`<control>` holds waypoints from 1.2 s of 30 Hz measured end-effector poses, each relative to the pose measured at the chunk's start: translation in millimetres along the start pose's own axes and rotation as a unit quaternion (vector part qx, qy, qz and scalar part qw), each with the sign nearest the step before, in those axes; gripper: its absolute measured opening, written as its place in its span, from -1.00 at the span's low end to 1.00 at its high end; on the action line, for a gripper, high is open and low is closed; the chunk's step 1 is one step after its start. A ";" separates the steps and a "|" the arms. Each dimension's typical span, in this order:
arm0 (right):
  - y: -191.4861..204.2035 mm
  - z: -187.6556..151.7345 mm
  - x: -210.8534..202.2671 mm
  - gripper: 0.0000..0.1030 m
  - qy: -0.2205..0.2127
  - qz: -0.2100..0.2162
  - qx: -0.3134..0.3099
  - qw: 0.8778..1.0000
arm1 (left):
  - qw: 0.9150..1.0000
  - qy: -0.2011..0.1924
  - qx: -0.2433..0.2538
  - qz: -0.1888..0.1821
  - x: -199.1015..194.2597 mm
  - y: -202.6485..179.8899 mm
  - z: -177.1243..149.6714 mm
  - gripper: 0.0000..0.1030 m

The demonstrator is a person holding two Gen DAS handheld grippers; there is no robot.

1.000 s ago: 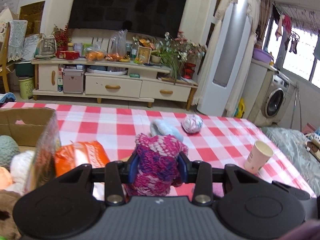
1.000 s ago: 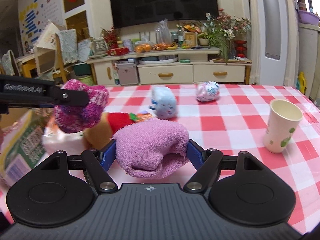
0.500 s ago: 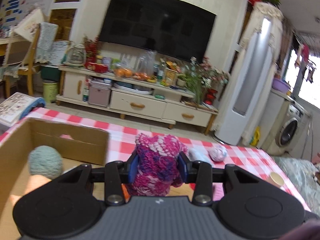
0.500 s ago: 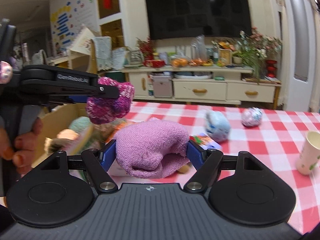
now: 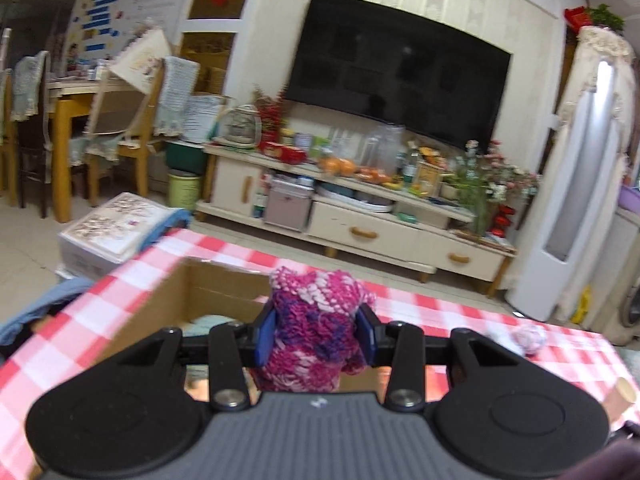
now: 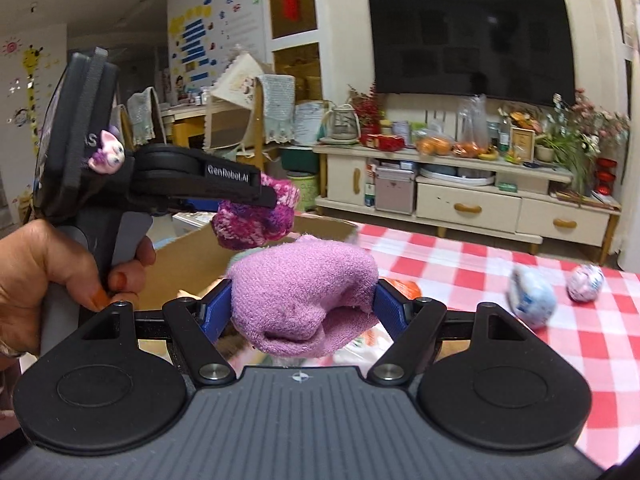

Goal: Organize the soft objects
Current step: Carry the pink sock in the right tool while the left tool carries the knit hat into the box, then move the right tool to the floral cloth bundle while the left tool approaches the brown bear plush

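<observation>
My left tool [image 5: 316,338] clamps a pink-purple knit bundle [image 5: 316,332] above the cardboard box [image 5: 160,304]; my right tool [image 6: 304,306] clamps a lilac sock [image 6: 304,300], two rolled socks [image 6: 532,298] lying toward the bench's far edge.

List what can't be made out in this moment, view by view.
- Box contents, left wrist view: hidden behind the left gripper and its knit ball; only a teal patch shows.
- Box, right wrist view: mostly blocked by the purple sock in the right gripper.
- Cup, left wrist view: cut off by the frame edge.
- Blue ball, right wrist view: motion-blurred, pattern unreadable.
</observation>
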State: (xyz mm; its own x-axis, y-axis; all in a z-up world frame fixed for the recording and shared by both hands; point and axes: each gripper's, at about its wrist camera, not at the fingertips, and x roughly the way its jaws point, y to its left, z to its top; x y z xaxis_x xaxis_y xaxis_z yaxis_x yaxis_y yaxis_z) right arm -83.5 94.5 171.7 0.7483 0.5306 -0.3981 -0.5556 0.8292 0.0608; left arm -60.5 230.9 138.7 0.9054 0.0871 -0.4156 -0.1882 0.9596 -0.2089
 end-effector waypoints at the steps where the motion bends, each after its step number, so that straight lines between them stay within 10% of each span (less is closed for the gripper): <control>1: 1.4 3.3 4.5 0.81 0.000 0.001 -0.001 1.000 | 1.000 0.002 -0.004 0.007 1.7 4.6 0.2 -0.21; 22: 15.4 16.6 77.1 0.95 0.015 -0.002 -0.035 0.999 | 0.996 0.024 -0.037 0.077 11.7 45.9 4.8 -0.12; 36: -3.2 10.8 48.7 1.00 0.005 -0.042 0.014 0.999 | 0.996 0.002 0.008 0.086 10.2 25.7 6.8 0.37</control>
State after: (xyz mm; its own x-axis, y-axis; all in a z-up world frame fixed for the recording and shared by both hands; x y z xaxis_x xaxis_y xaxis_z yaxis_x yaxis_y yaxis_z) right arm -41.4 119.6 162.0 0.7881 0.4581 -0.4112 -0.4808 0.8752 0.0535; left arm -53.5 258.3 135.1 0.8592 0.2492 -0.4468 -0.3339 0.9349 -0.1206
